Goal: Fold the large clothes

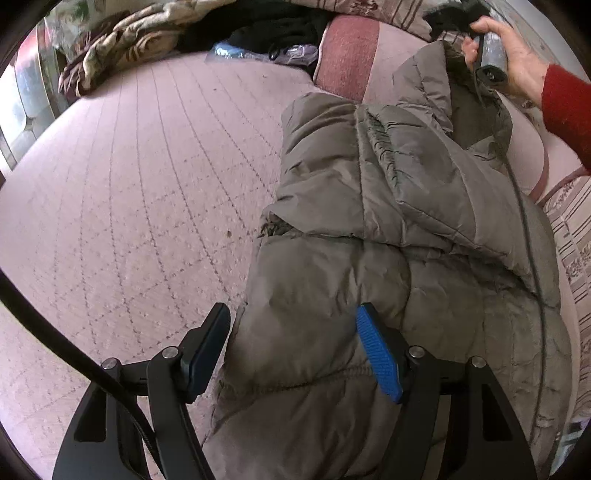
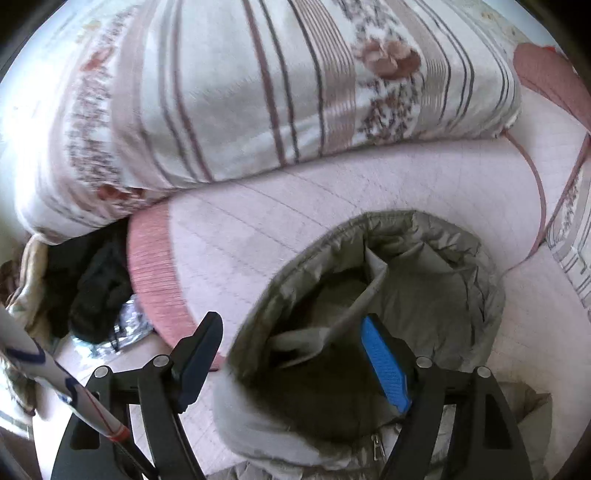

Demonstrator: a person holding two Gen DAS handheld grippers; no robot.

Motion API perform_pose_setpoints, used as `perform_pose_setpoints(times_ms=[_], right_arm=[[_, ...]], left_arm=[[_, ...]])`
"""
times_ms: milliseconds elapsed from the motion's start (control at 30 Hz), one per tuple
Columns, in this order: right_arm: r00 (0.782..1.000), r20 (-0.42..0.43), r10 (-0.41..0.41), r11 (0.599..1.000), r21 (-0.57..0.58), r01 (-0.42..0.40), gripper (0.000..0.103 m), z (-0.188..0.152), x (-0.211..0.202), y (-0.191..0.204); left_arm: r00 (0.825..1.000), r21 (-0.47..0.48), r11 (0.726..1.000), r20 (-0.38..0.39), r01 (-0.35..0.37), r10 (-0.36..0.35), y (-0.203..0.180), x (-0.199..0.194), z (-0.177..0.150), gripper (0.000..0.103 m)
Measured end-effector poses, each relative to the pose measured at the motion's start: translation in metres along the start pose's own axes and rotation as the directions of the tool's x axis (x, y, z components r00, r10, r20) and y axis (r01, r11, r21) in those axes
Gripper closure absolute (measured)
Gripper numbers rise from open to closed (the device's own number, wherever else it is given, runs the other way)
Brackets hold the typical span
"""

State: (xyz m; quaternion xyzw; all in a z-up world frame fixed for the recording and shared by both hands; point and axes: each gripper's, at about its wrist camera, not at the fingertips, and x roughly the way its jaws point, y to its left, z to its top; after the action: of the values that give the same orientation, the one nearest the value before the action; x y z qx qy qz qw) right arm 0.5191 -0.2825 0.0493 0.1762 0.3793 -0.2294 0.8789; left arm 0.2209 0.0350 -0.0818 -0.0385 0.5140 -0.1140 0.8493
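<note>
A grey-brown padded jacket (image 1: 388, 206) lies folded lengthwise on the pink quilted bedcover (image 1: 140, 192). My left gripper (image 1: 291, 314) hangs open over its near end. The black finger (image 1: 207, 343) sits just off the jacket's left edge and the blue pad (image 1: 380, 354) rests above the fabric, its face bare. At the far end a hand in a red sleeve (image 1: 517, 62) holds the other gripper's handle. In the right wrist view my right gripper (image 2: 291, 321) stands open above the jacket's hood (image 2: 388, 295), which gapes upward. Nothing is pinched between its fingers.
A striped floral duvet (image 2: 258, 92) is piled along the far side. Black clothes (image 1: 280, 29) and a plastic bag (image 1: 258, 55) lie beside a brown patterned blanket (image 1: 122, 48). A thin black cable (image 1: 532, 258) runs across the jacket. A white rod (image 2: 55, 373) crosses the right view's lower left.
</note>
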Motion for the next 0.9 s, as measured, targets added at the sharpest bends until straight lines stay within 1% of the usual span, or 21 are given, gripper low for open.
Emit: perform_pose_setpoints(times_ms=[33, 67, 100, 133, 167, 233, 300, 400, 500, 600, 633, 700, 800, 833, 900], right_arm=[[1.0, -0.008, -0.005, 1.0, 0.011, 0.005, 0.022, -0.001, 0.005, -0.003], [1.0, -0.016, -0.005, 1.0, 0.016, 0.005, 0.03, -0.002, 0.009, -0.006], [1.0, -0.02, 0.004, 1.0, 0.019, -0.004, 0.057, -0.003, 0.01, -0.009], [0.999, -0.036, 0.024, 1.0, 0.019, -0.023, 0.072, -0.006, 0.011, -0.012], [0.997, -0.062, 0.043, 0.999, 0.011, -0.043, 0.089, -0.009, 0.01, -0.015], [0.998, -0.047, 0.041, 0.999, -0.028, -0.042, 0.093, -0.017, -0.005, -0.018], [0.999, -0.025, 0.033, 0.995, -0.089, -0.035, 0.095, -0.026, -0.026, -0.018], [0.999, 0.001, 0.041, 0.986, -0.16, -0.04, 0.096, -0.046, -0.074, -0.023], [0.998, 0.004, 0.064, 0.98, -0.191, -0.063, 0.096, -0.069, -0.116, -0.029], [0.995, -0.013, 0.1, 0.965, -0.244, -0.1, 0.097, -0.109, -0.165, -0.032], [0.994, -0.018, 0.107, 0.96, -0.258, -0.108, 0.097, -0.12, -0.175, -0.033], [0.992, -0.041, 0.119, 0.949, -0.289, -0.126, 0.097, -0.156, -0.202, -0.038], [0.989, -0.073, 0.125, 0.943, -0.302, -0.141, 0.097, -0.203, -0.225, -0.046], [0.988, -0.088, 0.126, 0.942, -0.301, -0.147, 0.097, -0.223, -0.232, -0.051], [0.985, -0.114, 0.128, 0.942, -0.295, -0.157, 0.097, -0.253, -0.237, -0.059]], left_arm=[[1.0, -0.006, 1.0, -0.003, 0.007, -0.007, 0.001, 0.0, 0.0, 0.033], [1.0, -0.009, 1.0, -0.005, 0.01, -0.01, 0.002, 0.001, 0.0, 0.033], [1.0, -0.013, 1.0, -0.008, 0.013, -0.013, 0.002, 0.001, 0.001, 0.033], [1.0, -0.015, 1.0, -0.009, 0.014, -0.015, 0.002, 0.001, 0.001, 0.033], [1.0, -0.013, 1.0, -0.009, 0.017, -0.017, 0.002, 0.001, 0.001, 0.033], [1.0, -0.011, 1.0, -0.008, 0.016, -0.016, 0.001, 0.0, 0.001, 0.033], [1.0, -0.009, 1.0, -0.004, 0.017, -0.017, 0.002, -0.002, 0.0, 0.033], [1.0, -0.009, 1.0, 0.003, 0.016, -0.016, 0.003, -0.005, 0.0, 0.033], [1.0, -0.019, 0.999, 0.009, 0.029, -0.029, 0.007, -0.01, 0.0, 0.033], [0.999, -0.042, 0.998, 0.022, 0.038, -0.037, 0.018, -0.019, -0.003, 0.033], [0.999, -0.051, 0.998, 0.029, 0.044, -0.043, 0.021, -0.022, -0.003, 0.033], [0.998, -0.068, 0.996, 0.039, 0.049, -0.047, 0.028, -0.028, -0.004, 0.033], [0.998, -0.089, 0.995, 0.05, 0.044, -0.04, 0.038, -0.032, -0.003, 0.033], [0.998, -0.099, 0.994, 0.052, 0.045, -0.04, 0.042, -0.034, -0.003, 0.033], [0.998, -0.117, 0.992, 0.052, 0.042, -0.036, 0.048, -0.034, -0.003, 0.033]])
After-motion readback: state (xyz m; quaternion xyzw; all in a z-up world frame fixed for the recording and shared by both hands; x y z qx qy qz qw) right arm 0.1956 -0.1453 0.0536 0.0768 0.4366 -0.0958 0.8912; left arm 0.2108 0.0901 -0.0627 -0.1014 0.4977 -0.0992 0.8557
